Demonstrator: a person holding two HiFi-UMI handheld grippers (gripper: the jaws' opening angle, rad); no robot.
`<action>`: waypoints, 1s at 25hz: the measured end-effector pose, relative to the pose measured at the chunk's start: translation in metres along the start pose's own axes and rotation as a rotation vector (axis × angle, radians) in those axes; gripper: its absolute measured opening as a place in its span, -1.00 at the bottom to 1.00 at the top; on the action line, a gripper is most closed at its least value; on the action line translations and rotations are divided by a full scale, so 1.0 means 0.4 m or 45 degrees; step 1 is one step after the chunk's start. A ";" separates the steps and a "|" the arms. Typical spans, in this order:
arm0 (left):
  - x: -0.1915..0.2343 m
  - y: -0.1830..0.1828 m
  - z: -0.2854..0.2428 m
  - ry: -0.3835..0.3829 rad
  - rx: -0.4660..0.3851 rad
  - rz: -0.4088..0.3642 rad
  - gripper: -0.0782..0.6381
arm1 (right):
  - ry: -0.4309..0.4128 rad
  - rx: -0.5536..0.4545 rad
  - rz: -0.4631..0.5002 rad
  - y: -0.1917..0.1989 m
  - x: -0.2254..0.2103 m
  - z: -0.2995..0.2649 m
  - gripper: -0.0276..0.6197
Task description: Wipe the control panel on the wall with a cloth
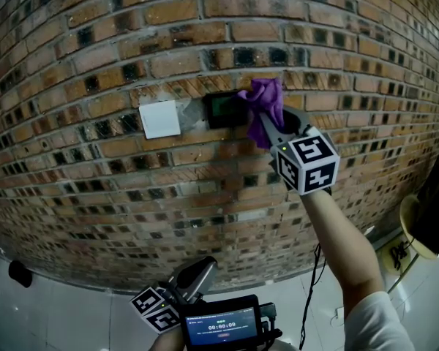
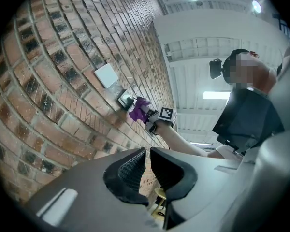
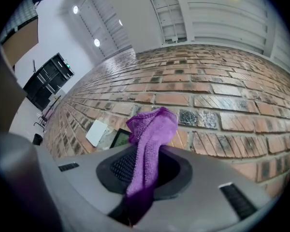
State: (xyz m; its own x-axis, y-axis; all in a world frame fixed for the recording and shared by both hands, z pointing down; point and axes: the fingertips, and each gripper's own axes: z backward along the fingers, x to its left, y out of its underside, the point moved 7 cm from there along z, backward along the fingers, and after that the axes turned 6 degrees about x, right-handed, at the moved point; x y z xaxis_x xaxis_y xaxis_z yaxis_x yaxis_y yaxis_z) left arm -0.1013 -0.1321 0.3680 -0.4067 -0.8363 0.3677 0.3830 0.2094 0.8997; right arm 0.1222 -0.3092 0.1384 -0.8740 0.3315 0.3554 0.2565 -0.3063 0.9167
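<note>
Cloth, purple, is pinched in my right gripper at the control panel's right edge. My left gripper hangs low, jaws nearly together, empty.

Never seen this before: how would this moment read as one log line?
right gripper: shut on purple cloth | purple cloth: at right edge of control panel | left gripper: low, empty

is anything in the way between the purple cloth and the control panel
Nothing visible. The purple cloth, clamped in the right gripper, is at the control panel's right edge on the brick wall; the white switch plate sits on the panel's other side.
</note>
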 end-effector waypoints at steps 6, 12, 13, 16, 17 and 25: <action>0.003 -0.007 0.024 -0.025 -0.008 -0.005 -0.73 | -0.128 -0.053 0.006 -0.038 0.103 -0.029 -0.67; 0.009 -0.015 0.049 -0.052 -0.024 -0.008 -0.73 | -0.255 -0.074 -0.003 -0.067 0.211 -0.083 -0.67; 0.010 -0.016 0.053 -0.057 -0.026 -0.008 -0.73 | -0.274 -0.073 -0.006 -0.069 0.228 -0.093 -0.67; 0.012 -0.020 0.063 -0.067 -0.034 -0.013 -0.73 | -0.330 -0.059 -0.003 -0.065 0.279 -0.123 -0.67; 0.013 -0.021 0.067 -0.071 -0.037 -0.015 -0.73 | -0.347 -0.049 0.001 -0.061 0.294 -0.132 -0.67; 0.018 -0.025 0.087 -0.097 -0.046 -0.011 -0.73 | -0.369 0.045 0.006 -0.010 0.314 -0.185 -0.67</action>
State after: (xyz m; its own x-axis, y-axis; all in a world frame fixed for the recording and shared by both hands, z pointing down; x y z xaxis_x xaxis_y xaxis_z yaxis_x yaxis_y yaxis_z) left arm -0.1368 -0.1227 0.3699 -0.4714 -0.7969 0.3777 0.4081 0.1826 0.8945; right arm -0.0191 -0.3324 0.1656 -0.7195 0.5729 0.3926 0.2792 -0.2790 0.9188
